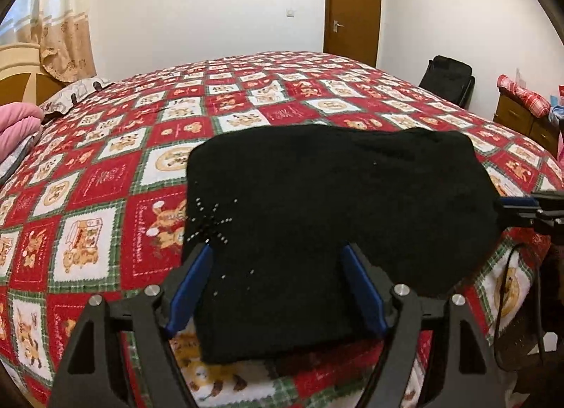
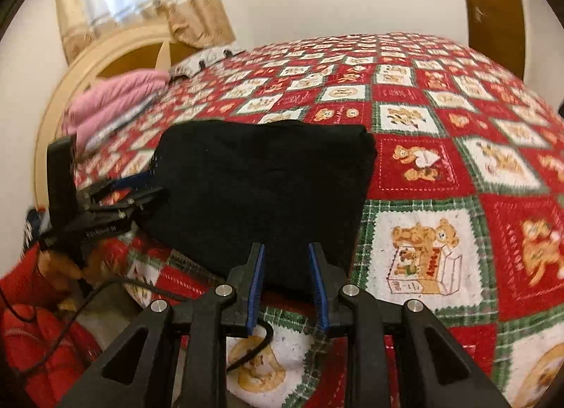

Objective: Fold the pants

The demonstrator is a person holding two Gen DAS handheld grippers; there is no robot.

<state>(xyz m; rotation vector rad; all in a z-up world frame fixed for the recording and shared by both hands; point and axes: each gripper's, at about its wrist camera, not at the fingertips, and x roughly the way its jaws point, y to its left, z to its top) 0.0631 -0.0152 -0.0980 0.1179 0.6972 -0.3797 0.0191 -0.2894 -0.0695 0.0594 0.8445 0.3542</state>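
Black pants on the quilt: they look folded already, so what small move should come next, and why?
Probably draw both claws straight back. The black pants lie as a compact rectangle on the quilt, and the left claw and right claw are open, gripping nothing.

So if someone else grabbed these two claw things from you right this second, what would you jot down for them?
Left gripper: open, holding nothing, jaws spread over the near edge of the black pants.
Right gripper: open, empty, jaws a little apart at the pants' near edge.
Pants: lying on the teddy-bear quilt near the bed's front edge, already folded into a compact, thick rectangle.
Done: the folding looks essentially complete.
Left: probably just check the bundle is tidy, smooth it if needed, then pull both grippers back. Mind the black cable on the quilt under the right gripper.
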